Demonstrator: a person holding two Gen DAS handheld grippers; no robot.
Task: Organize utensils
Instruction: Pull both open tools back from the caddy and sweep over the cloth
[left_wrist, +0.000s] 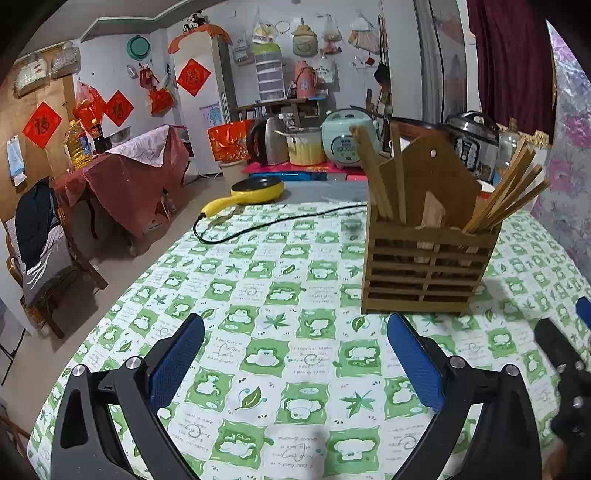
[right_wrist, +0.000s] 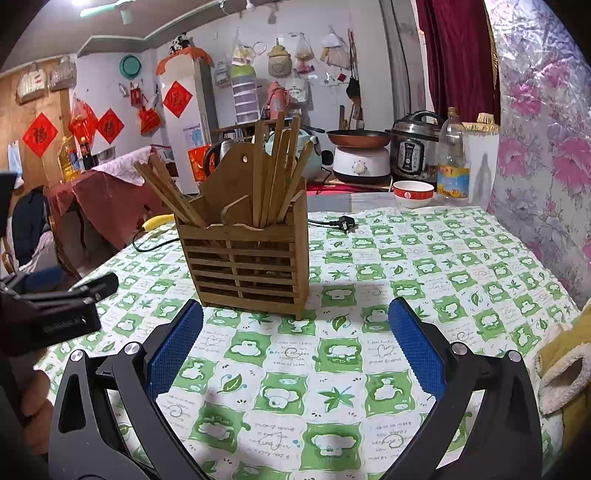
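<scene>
My left gripper (left_wrist: 295, 354) and right gripper (right_wrist: 295, 347), jaws wide and empty, face the slatted wooden holder (right_wrist: 251, 262) of chopsticks (right_wrist: 277, 166); a careless nudge could topple it.

Red diamond "福" papers (left_wrist: 41, 124) on the wall; tablecloth (right_wrist: 391, 435) script "I want to make you happy".

My left wrist view looks forward, low over the green-and-white checked tablecloth (left_wrist: 295, 332); my right faces likewise. Both share the slatted wooden utensil holder (left_wrist: 428, 266) (right_wrist: 251, 266) close ahead.
</scene>
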